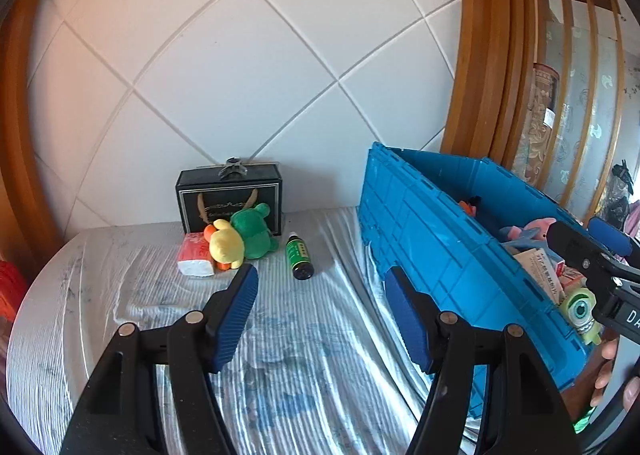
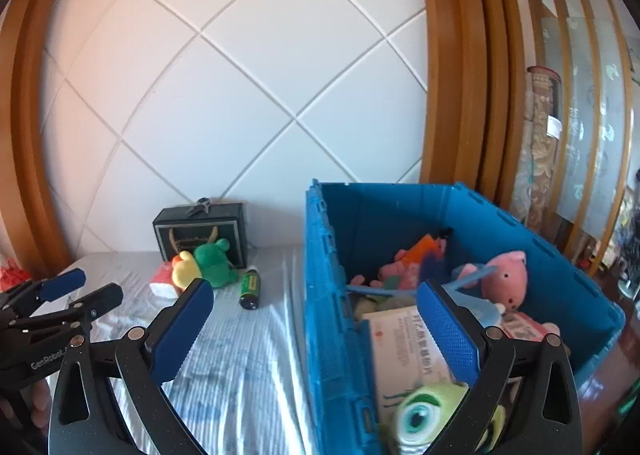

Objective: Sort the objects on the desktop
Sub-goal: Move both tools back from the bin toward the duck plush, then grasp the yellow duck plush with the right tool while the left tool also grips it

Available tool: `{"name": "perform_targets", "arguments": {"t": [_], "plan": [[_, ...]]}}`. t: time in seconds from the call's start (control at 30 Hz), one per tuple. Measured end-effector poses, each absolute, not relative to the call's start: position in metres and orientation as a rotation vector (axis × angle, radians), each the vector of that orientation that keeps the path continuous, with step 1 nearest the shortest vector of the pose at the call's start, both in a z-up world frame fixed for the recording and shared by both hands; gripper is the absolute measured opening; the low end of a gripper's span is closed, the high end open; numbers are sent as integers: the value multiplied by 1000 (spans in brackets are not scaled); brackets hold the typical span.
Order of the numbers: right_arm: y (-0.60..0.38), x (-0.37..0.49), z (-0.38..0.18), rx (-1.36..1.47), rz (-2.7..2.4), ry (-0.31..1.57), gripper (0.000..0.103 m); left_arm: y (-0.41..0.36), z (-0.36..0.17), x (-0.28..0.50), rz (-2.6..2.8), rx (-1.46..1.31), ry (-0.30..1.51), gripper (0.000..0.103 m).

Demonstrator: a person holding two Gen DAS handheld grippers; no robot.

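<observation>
Both claws, left (image 1: 322, 309) and right (image 2: 316, 329), spread, empty; right over the bin (image 2: 324, 295); ahead of left, two plushies (image 1: 242, 237), one bottle (image 1: 299, 257).

I judge this a home bedroom. A bed under a grey striped quilted cover (image 1: 304, 343) abuts a white diamond-padded headboard wall (image 1: 224, 67) framed in brown wood (image 1: 480, 47). To that wall's right stands a wood-slatted frosted-glass partition (image 2: 592, 103).

Bright daylight, warm tint upper left, fisheye-bent edges, dark vignetted corners.
</observation>
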State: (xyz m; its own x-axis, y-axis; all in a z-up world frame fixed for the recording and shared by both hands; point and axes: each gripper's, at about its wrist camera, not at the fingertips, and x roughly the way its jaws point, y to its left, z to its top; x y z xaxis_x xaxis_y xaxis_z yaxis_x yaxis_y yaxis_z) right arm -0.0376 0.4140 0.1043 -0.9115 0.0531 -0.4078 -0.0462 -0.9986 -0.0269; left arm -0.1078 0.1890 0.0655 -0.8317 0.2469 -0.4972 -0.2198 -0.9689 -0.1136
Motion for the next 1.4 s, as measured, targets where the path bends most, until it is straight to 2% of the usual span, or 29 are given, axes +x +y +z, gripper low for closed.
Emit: {"name": "perform_targets", "arguments": {"t": [0.27,0.6,0.77,0.93,1.17,1.23,1.33,1.4], "plan": [[348,-96,78,-807,3083,-113,103,128,29,-152,2837,-913,-157,65],[312,-216,-23,-1227,3030,-165,103,75,-63,-261,2818,-1282,-290,65],[311,-281,-78,-1360,2972,-117,103,57,-105,-345,2853,-1417,-238,65],[316,-339,-123,-1410,2906,-65,103,55,-122,-452,2924,-1391,-181,65],[337,-381,-149,-1341,2830,27,103,98,-158,-582,2935,-1452,26,65],[344,-385,-151,-1312,2805,38,103,112,-170,-580,2853,-1451,67,65],[354,-389,-152,-1294,2784,69,103,128,-165,-525,2827,-1218,239,65],[357,-390,-152,-1283,2783,103,103,132,-167,-485,2707,-1177,265,65]]}}
